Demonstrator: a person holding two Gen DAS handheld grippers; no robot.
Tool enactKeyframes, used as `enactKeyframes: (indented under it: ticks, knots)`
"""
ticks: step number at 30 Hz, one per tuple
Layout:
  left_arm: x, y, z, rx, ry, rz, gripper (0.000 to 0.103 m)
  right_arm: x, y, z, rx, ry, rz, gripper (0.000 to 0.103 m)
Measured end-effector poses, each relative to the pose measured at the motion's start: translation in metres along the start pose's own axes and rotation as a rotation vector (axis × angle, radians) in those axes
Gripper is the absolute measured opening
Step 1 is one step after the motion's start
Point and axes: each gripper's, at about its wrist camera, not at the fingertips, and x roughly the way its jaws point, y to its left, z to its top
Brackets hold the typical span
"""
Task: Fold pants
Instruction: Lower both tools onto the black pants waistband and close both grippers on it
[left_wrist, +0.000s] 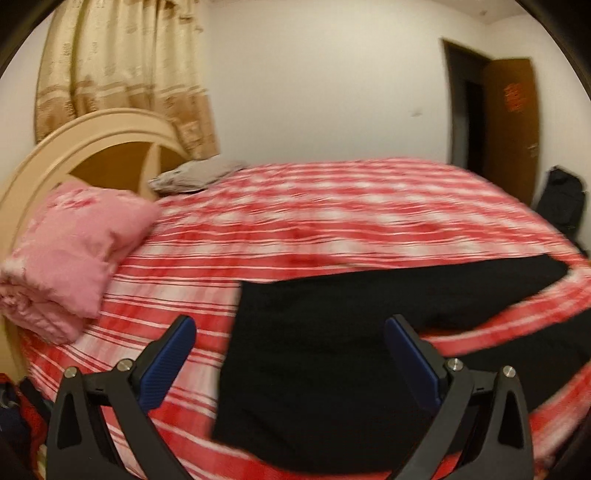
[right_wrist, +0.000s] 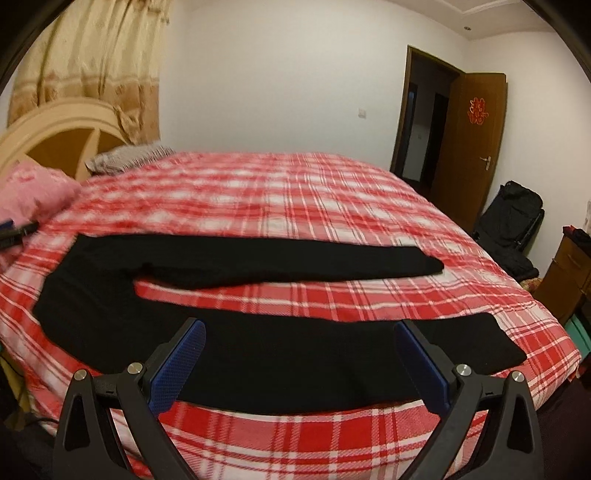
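Black pants (right_wrist: 229, 354) lie spread flat on the red plaid bed (right_wrist: 295, 192), waist to the left and both legs running right, with a gap of bedspread between the legs. In the left wrist view the pants' waist end (left_wrist: 314, 369) lies just ahead. My left gripper (left_wrist: 290, 330) is open and empty, hovering over the waist's left edge. My right gripper (right_wrist: 300, 334) is open and empty, hovering over the near leg. The left gripper's tip (right_wrist: 14, 230) shows at the far left of the right wrist view.
A folded pink quilt (left_wrist: 70, 254) and a grey pillow (left_wrist: 195, 175) sit by the cream headboard (left_wrist: 74, 144). A curtain (left_wrist: 122, 70) hangs behind. An open brown door (right_wrist: 469, 147), a black bag (right_wrist: 509, 225) and a wooden cabinet (right_wrist: 569, 277) stand right of the bed.
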Motion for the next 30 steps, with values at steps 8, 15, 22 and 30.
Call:
enactKeyframes:
  ticks: [8, 15, 22, 30]
  knots:
    - [0.101, 0.051, 0.013, -0.032, 0.095, 0.099, 0.101, 0.043, -0.032, 0.025, 0.021, 0.052, -0.014, 0.102]
    - [0.168, 0.056, 0.012, -0.062, 0.213, 0.026, 0.07, 0.074, -0.054, 0.055, -0.011, 0.076, -0.032, 0.087]
    - [0.215, 0.058, 0.013, -0.083, 0.285, -0.053, 0.059, 0.123, -0.088, 0.079, 0.062, 0.15, -0.032, 0.083]
    - [0.242, 0.055, 0.011, -0.077, 0.349, -0.123, 0.045, 0.185, -0.15, 0.098, 0.218, 0.255, -0.059, 0.072]
